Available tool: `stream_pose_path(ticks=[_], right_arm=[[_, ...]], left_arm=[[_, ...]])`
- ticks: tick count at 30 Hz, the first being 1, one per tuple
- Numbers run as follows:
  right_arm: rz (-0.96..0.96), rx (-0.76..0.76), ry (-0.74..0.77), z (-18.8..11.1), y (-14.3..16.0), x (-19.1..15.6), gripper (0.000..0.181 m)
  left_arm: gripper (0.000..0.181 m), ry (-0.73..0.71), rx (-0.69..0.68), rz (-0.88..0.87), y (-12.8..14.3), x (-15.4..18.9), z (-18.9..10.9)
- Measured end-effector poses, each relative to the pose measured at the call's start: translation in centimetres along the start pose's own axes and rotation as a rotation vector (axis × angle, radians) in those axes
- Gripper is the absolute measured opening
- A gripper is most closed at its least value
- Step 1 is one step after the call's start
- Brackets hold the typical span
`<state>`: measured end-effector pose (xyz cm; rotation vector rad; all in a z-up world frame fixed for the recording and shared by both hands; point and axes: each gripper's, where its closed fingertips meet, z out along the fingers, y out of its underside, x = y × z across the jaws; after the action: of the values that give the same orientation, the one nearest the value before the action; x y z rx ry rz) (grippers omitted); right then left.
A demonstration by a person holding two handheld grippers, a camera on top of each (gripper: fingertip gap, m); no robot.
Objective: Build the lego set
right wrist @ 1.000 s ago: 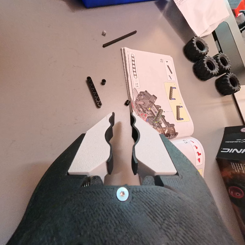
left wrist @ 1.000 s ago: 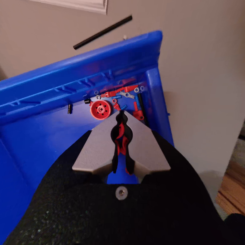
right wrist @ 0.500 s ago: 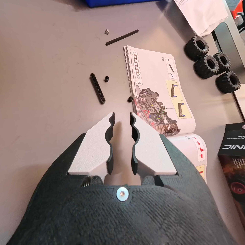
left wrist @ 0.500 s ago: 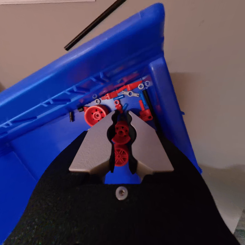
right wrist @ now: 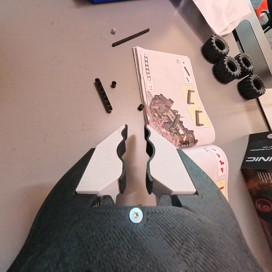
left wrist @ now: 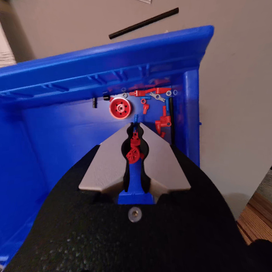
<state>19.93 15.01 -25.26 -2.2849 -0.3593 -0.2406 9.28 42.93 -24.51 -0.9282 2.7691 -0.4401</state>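
Over blue bin (left wrist: 61, 132) | left gripper (left wrist: 135, 125) pinches blue pin (left wrist: 135, 119) | right gripper (right wrist: 135, 129) parted, empty

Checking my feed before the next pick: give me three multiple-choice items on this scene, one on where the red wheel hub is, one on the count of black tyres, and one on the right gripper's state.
1. Where does the red wheel hub lie?
A. on the booklet
B. in the blue bin
C. beside the tyres

2. How many black tyres show?
A. two
B. four
C. six

3. The right gripper is:
A. open and empty
B. shut on a black beam
C. shut on a tyre

Answers:
1 B, it lies on the bin's floor near its far wall.
2 B, four sit clustered at the right of the right wrist view.
3 A, the gap between its fingers shows only bare table.
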Motion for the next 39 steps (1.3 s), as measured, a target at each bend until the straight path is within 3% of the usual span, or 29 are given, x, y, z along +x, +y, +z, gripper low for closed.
stream_pose_path(ticks=[1,5,8,10,12,16,21,28,31,35,39], right_arm=[[0.0,0.006,-0.002,0.0,-0.1,-0.2,0.022],[0.016,-0.003,-0.023,0.3,0.4,-0.6,0.022],[0.019,-0.007,-0.038,0.3,0.3,-0.7,0.025],[0.018,0.008,-0.063,0.3,-0.2,-1.0,0.027],[0.016,0.027,-0.076,0.5,-0.7,-1.2,0.028],[0.004,0.039,-0.113,1.1,-1.2,-2.2,0.029],[-0.017,0.0,-0.117,0.6,-1.0,-2.8,0.028],[-0.007,0.0,-0.099,0.2,-0.8,-2.7,0.027],[-0.016,0.008,-0.114,0.6,-1.1,-3.1,0.026],[-0.031,0.005,-0.128,1.1,-1.3,-3.0,0.026],[-0.032,0.024,-0.123,1.2,-1.8,-2.6,0.026]], left_arm=[[0.002,-0.032,0.029,-0.001,-0.4,-0.2,-1.0],[0.002,-0.164,0.309,-0.053,-5.6,0.5,-6.5],[0.002,-0.203,0.502,-0.002,-10.4,3.6,-9.0],[0.002,-0.125,0.554,0.019,-13.4,6.6,-7.6],[0.002,-0.029,0.554,0.022,-16.2,9.4,-4.2],[0.002,0.012,0.457,-0.017,-19.1,10.6,3.7],[0.002,-0.022,0.268,-0.026,-18.3,8.6,8.4],[0.009,0.053,0.344,-0.052,-18.7,9.3,9.2],[0.009,0.044,0.402,-0.096,-18.8,9.3,6.9],[0.009,-0.003,0.509,-0.105,-18.8,8.9,0.8],[0.006,-0.132,0.563,-0.151,-16.1,5.4,-5.3]])
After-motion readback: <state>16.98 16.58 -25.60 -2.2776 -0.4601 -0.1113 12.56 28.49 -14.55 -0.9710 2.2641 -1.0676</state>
